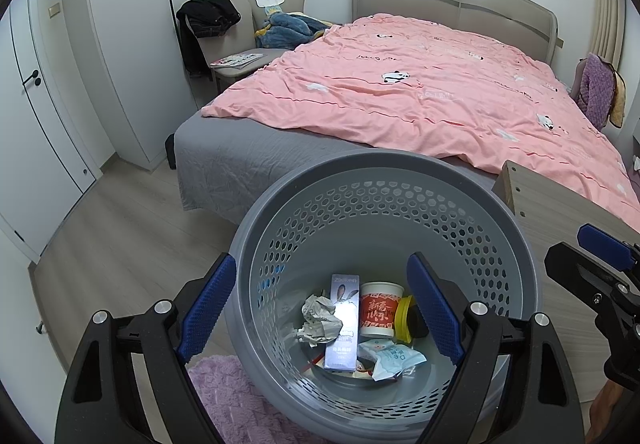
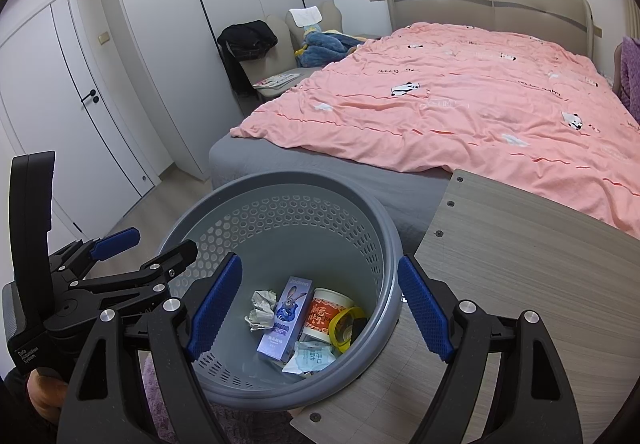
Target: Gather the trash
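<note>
A grey perforated bin stands on the floor beside the bed and also shows in the right wrist view. Inside lie a crumpled paper ball, a purple toothpaste box, a red-and-white paper cup, a yellow lid and a light blue wrapper. My left gripper is open and empty, hovering over the bin's near rim. My right gripper is open and empty, above the bin's right side.
A bed with a pink quilt lies behind the bin. A wooden table top sits right of the bin. A purple fluffy rug lies below. Chairs with clothes and a magazine stand by the wardrobe.
</note>
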`<action>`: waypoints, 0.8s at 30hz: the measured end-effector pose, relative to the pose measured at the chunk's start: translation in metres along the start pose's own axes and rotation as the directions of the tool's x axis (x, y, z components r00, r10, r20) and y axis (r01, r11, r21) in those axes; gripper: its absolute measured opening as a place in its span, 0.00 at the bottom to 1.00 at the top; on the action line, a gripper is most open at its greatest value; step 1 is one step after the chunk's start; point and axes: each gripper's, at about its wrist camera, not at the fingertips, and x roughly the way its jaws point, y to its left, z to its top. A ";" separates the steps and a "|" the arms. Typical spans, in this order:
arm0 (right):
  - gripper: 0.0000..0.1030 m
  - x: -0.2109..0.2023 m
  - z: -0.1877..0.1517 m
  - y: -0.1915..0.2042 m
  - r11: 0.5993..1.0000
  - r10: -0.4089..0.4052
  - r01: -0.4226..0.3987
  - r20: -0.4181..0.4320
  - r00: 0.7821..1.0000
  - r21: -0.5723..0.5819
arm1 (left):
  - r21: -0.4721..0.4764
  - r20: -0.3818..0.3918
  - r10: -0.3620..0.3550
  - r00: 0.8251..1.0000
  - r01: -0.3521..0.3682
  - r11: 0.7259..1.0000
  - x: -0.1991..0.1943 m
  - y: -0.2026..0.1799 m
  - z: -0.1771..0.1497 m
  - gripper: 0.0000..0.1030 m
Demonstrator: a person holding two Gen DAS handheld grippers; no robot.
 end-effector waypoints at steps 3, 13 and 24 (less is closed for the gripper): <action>0.76 0.000 0.000 0.000 1.000 0.000 0.000 0.000 1.000 0.001 | -0.001 -0.001 0.000 1.000 0.000 1.000 0.000 0.001 -0.001 0.81; 0.76 -0.001 0.000 0.000 1.000 0.000 0.000 -0.001 1.000 -0.001 | -0.005 -0.005 0.000 1.000 0.000 1.000 0.001 0.002 -0.003 0.81; 0.76 -0.001 0.001 0.001 1.000 0.000 0.000 0.000 1.000 -0.003 | -0.004 -0.002 0.004 1.000 -0.004 1.000 0.000 -0.002 -0.005 0.81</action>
